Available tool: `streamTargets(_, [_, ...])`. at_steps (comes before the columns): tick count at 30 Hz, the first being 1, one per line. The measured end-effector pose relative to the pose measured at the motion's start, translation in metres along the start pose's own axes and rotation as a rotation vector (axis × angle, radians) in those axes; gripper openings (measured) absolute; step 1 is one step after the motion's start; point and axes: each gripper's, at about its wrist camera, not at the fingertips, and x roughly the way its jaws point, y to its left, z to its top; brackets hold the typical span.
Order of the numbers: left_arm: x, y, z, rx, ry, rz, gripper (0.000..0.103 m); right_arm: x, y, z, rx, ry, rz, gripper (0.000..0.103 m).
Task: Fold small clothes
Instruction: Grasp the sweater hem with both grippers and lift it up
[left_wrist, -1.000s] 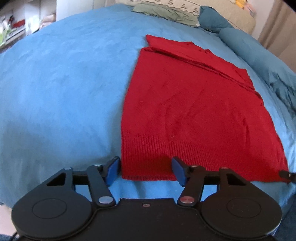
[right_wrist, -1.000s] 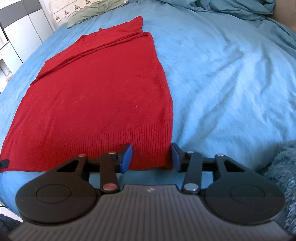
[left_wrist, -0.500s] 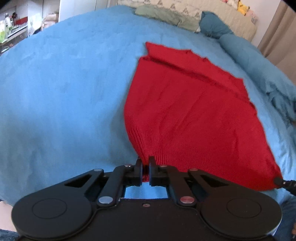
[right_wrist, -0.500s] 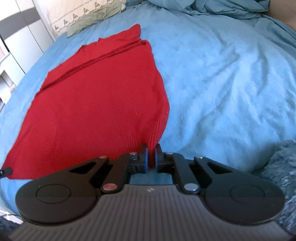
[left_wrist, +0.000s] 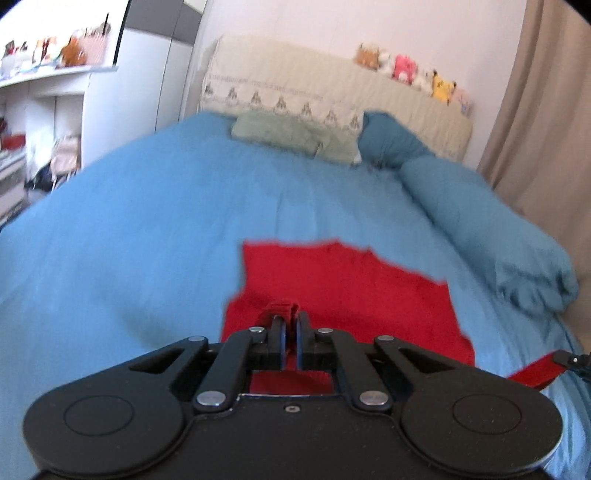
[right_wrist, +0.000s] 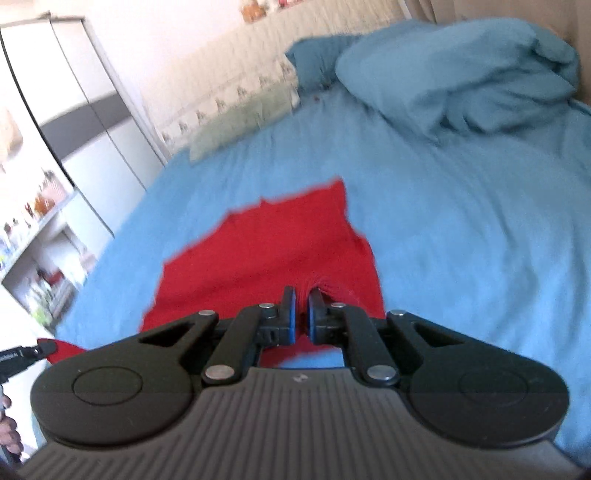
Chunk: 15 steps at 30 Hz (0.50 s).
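Note:
A red knit sweater (left_wrist: 343, 284) lies on the blue bed (left_wrist: 129, 240), with its near hem lifted off the cover. My left gripper (left_wrist: 290, 319) is shut on the hem's left corner, red cloth bunched between its blue pads. My right gripper (right_wrist: 300, 301) is shut on the hem's right corner; the sweater (right_wrist: 266, 243) stretches away from it. Each gripper's tip shows at the edge of the other's view, holding red cloth. The sweater's far end still rests on the bed.
A rolled blue duvet (left_wrist: 491, 229) lies along the bed's right side, also in the right wrist view (right_wrist: 454, 70). Pillows (left_wrist: 291, 136) and a headboard with plush toys (left_wrist: 410, 70) are at the far end. Shelves and a wardrobe (right_wrist: 74, 122) stand to the left.
Both grippers closed on the hem corners, then lifted them and carried them forward toward the headboard. The views tilted up and the visible sweater became shorter.

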Motion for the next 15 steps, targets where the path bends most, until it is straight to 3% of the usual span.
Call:
streamTargets(4, [0.052,-0.002,0.047,0.000,-0.052,0.017,0.005,0.042,0.004,0.058,0.016,-0.054,0.030,0.022])
streamTargets(9, [0.135,-0.006,0.091,0.069,-0.061,0.055,0.005,0.123,0.014,0.122,-0.022,-0.077,0.023,0.021])
streamTargets(15, [0.242,-0.002,0.104,0.084,-0.023,0.116,0.005,0.243,0.008,0.161,-0.047,-0.030,-0.042,0.021])
